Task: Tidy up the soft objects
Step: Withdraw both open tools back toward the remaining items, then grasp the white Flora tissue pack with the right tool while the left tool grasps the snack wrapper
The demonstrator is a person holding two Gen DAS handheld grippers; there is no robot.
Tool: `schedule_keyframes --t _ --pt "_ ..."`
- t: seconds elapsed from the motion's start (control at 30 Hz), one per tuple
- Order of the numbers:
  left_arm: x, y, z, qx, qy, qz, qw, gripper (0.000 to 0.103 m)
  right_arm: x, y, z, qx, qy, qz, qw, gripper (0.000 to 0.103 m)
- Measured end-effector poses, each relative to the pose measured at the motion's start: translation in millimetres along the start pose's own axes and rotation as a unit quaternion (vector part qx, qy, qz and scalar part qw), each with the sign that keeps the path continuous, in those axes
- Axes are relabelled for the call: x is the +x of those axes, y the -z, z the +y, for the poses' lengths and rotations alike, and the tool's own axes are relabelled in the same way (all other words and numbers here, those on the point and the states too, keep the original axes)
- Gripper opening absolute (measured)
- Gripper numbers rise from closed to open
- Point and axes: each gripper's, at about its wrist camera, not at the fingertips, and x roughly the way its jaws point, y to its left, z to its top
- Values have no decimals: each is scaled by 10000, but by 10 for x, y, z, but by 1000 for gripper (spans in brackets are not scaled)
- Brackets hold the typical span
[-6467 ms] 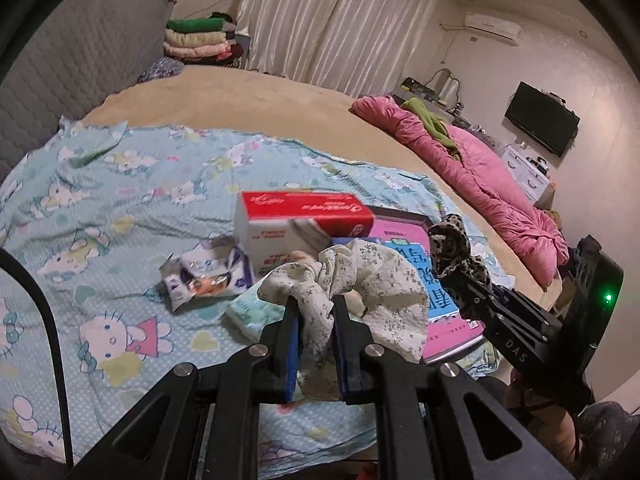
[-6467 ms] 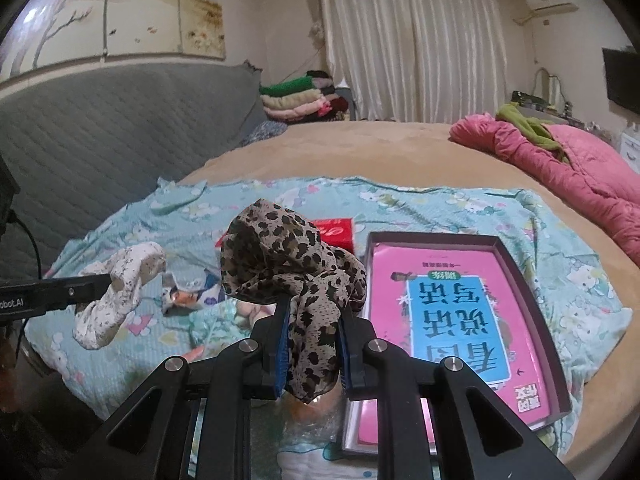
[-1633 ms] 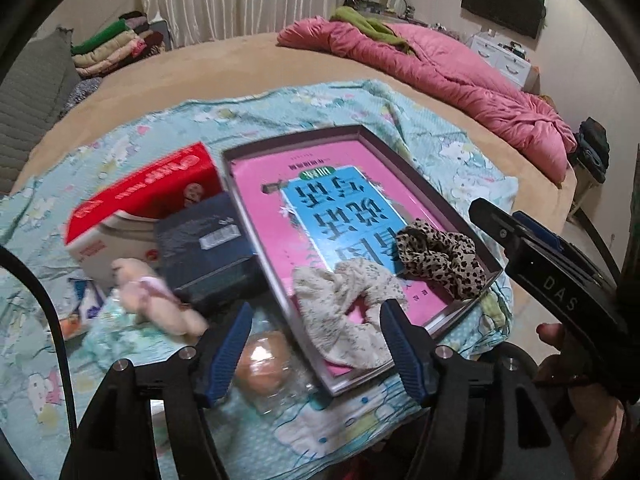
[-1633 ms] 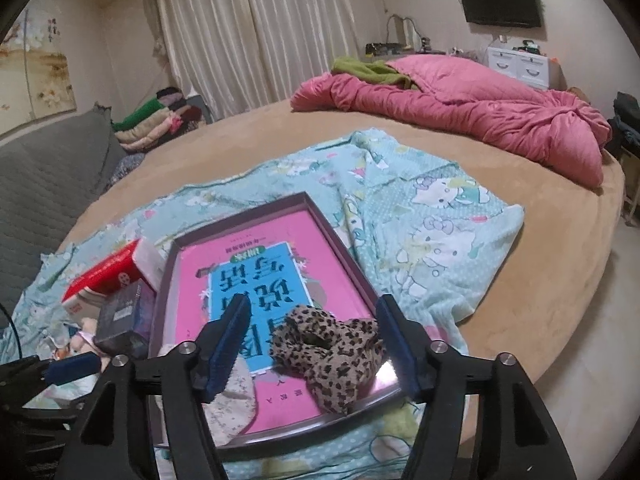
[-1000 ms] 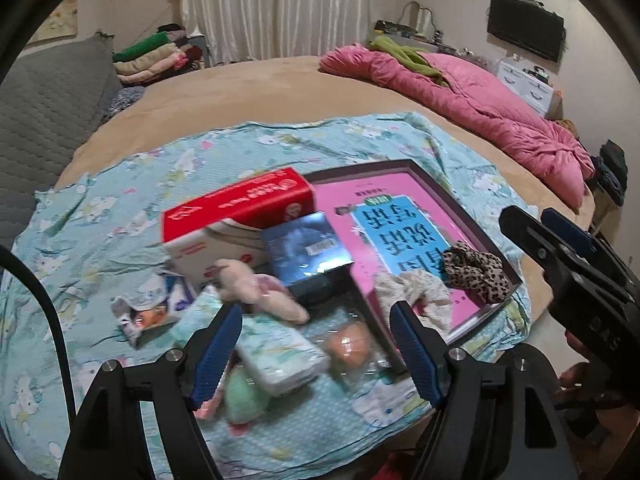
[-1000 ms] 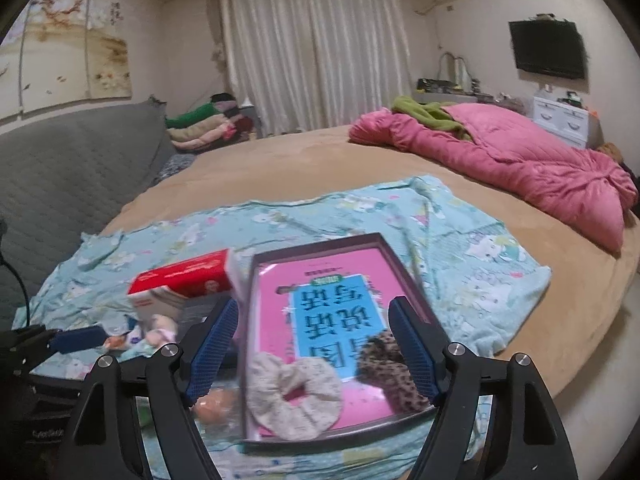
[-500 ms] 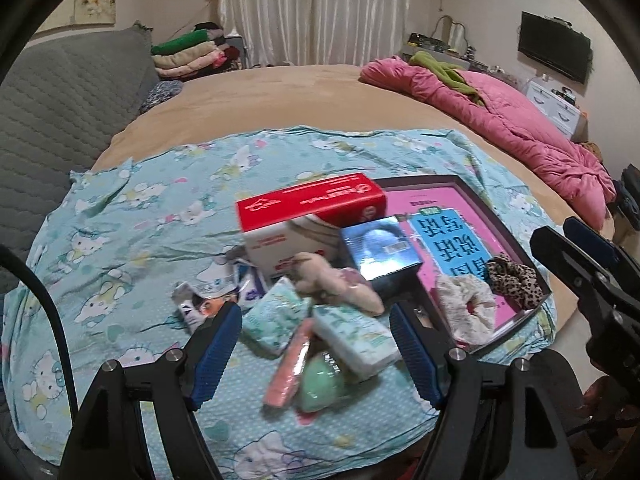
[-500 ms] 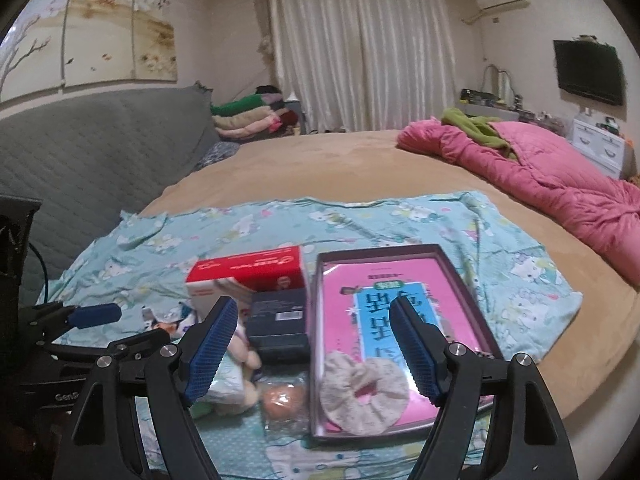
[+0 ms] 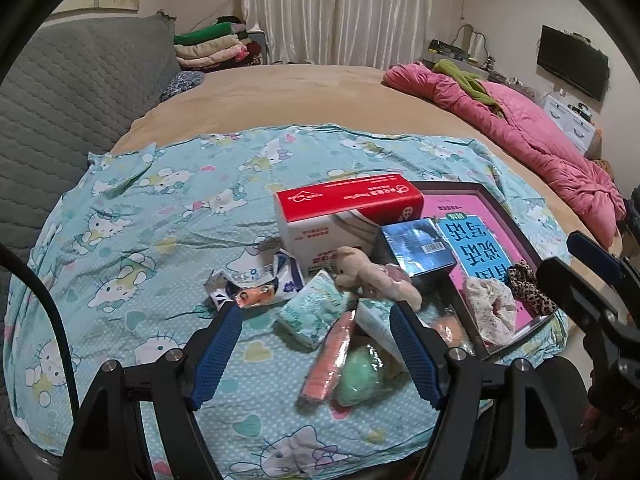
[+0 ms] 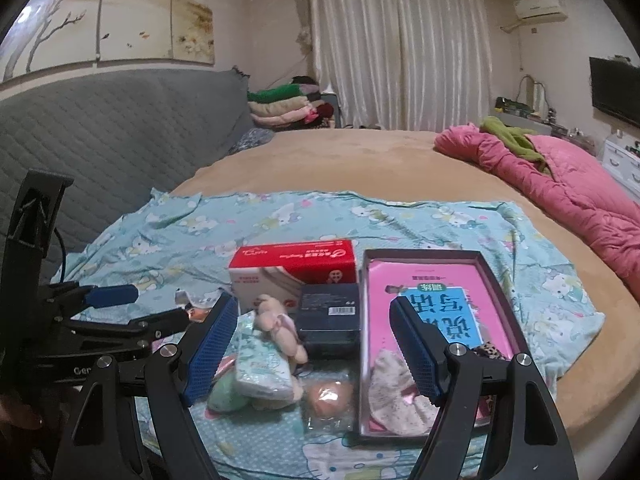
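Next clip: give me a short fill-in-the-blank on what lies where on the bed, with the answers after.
1. The floral scrunchie and the leopard-print scrunchie both lie inside the ______ with the pink bottom.
2. The box standing behind the small plush toy has a ______ top.
3. The jaws of the left gripper and the right gripper both stand ______, with nothing held.
4. The cartoon-cat sheet under the pile is light ______.

Missing words: tray; red; open; blue
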Motion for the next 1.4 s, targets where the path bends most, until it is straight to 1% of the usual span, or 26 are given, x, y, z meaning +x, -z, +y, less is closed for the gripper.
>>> schedule_keyframes --t 0.37,0.7,0.83,0.93,1.1,1.17,1.4 --pt "87 58 197 -182 -18 26 9998 76 175 100 82 44 -269 305 9992 79" --pt "246 147 705 -665 -185 99 9976 76 322 203 145 -24 -346 517 9981 79" --pt "325 196 863 -753 -186 147 9969 76 385 235 151 -10 -382 616 9974 79" --pt "378 222 933 -776 -109 143 9968 76 425 266 166 -48 -396 663 9970 79" --pt "524 252 1073 -1002 337 159 9943 76 505 331 196 -99 -471 784 9958 79" --pt "589 239 1101 -1014 357 172 9941 76 537 359 209 -127 -491 815 9954 79" --pt "896 144 1190 -1097 666 200 9915 76 645 429 189 -99 -515 927 9943 79"
